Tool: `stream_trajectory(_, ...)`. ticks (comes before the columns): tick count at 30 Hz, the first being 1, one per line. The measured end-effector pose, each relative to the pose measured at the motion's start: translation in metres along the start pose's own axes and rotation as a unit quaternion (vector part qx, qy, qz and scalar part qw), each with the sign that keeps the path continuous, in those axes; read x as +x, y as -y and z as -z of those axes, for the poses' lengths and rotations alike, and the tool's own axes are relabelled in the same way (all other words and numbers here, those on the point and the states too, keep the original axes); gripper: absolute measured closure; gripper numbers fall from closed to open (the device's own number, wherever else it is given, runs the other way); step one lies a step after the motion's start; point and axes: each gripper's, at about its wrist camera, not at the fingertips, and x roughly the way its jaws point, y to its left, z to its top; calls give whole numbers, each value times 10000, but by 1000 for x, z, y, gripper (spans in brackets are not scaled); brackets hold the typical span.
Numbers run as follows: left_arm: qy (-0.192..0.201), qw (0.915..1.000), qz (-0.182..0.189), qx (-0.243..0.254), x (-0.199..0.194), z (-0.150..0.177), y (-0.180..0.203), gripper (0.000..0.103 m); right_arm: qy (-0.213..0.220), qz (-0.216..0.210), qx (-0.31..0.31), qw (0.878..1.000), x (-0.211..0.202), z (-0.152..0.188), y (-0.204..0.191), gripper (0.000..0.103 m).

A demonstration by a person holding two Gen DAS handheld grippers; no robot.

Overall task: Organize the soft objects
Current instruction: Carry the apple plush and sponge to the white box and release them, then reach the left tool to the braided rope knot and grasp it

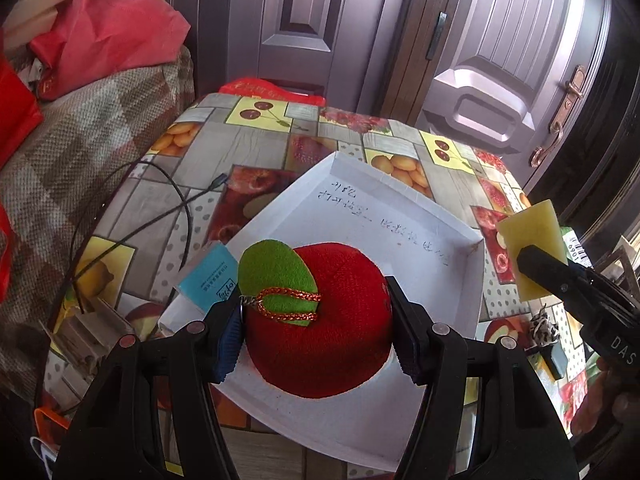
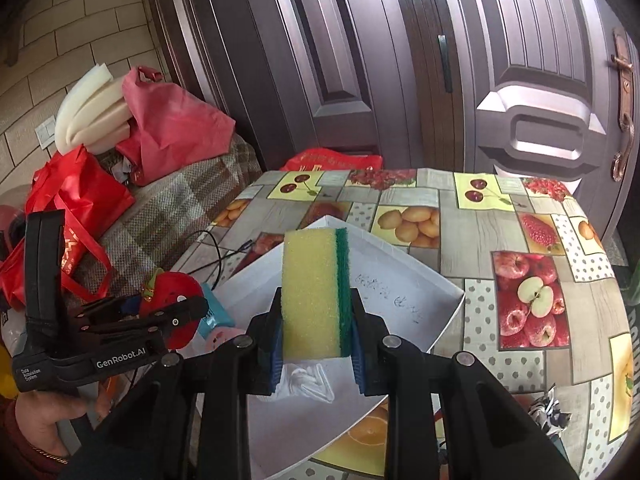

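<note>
Left wrist view: left tool (image 1: 316, 320) pinching the red plush apple (image 1: 320, 320), held over the near part of the white tray (image 1: 460, 280). Right tool (image 2: 316, 332) clamped on the yellow-green sponge (image 2: 316, 292), also above the tray. Tray sits on the fruit-print bench (image 2: 500, 220). Looks like the drop-off step for both. Next: lower each into the tray's bare floor, spaced apart, then release.

Tray (image 1: 460, 216) on table (image 1: 256, 136); plush apple (image 1: 320, 328) above tray, sponge (image 2: 316, 292) right
</note>
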Motion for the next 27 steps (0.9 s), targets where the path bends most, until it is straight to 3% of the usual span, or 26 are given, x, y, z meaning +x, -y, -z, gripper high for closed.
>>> stream_trajectory(5, -108, 9999, -2, 45, 20, 1, 4, 38, -238, -30, 154, 9996, 32, 4, 3, 75)
stream_trajectory(7, -4, 10000, -40, 56, 23, -1, 4, 27, -195, 5, 124, 9997, 37, 2, 2, 74)
stream_trajectory(8, 83, 9998, -130, 81, 22, -2, 4, 21, -189, -4, 86, 9998, 39, 1, 1, 69)
stream_trajectory(9, 194, 9995, -241, 96, 21, -3, 4, 6, -183, -15, 49, 9998, 40, 0, 0, 43)
stream_trajectory(10, 309, 9987, -402, 80, 21, -4, 2, 0, -129, -55, 37, 9999, 41, 1, 0, 27)
stream_trajectory(11, 394, 9981, -475, 54, 19, -5, -1, 0, -52, -79, 37, 9999, 39, 2, 0, 2)
stream_trajectory(19, 487, 9965, -652, -190, 8, -4, -14, 0, 106, 182, -49, 9998, 30, 11, 0, 0)
stream_trajectory(27, 814, 9952, -539, -50, -32, -3, 2, 0, 574, 207, 19, 9981, -24, 8, -6, 0)
